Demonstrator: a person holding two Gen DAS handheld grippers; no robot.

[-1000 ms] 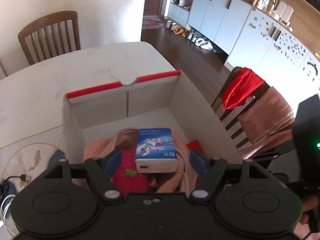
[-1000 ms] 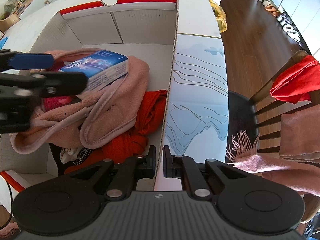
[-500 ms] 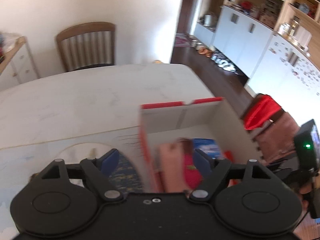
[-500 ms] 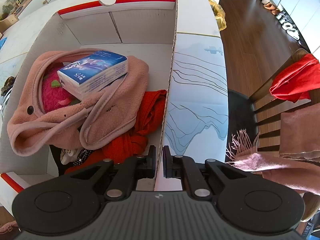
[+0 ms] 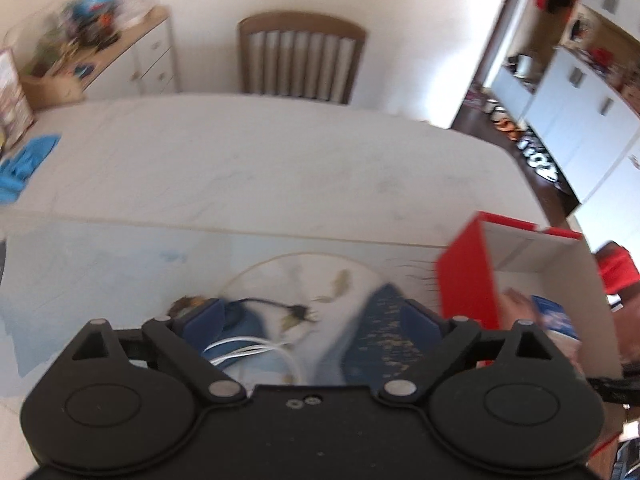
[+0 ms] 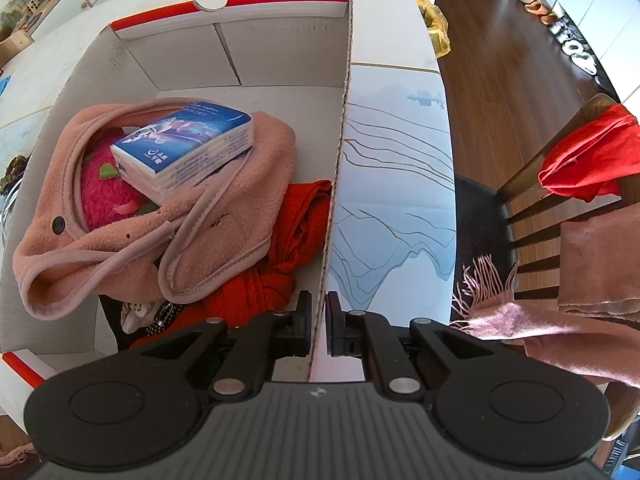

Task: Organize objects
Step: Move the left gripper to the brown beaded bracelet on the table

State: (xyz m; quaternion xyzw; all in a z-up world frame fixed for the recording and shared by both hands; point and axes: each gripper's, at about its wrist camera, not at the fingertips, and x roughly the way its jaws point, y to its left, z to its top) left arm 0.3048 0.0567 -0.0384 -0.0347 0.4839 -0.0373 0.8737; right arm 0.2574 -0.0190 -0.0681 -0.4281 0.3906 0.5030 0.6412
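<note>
Right gripper pinches the box wall, steadying it; tissue pack lies inside on pink coat. Left gripper, jaws opening and empty, hangs over cables on worktop. Advice: settle, centre on one item before closing.

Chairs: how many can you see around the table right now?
2. One wooden chair stands at the table's far side against the wall, in the left wrist view. The other chair, draped with red and pink cloths, stands beside the table in the right wrist view. Others may be hidden.
</note>
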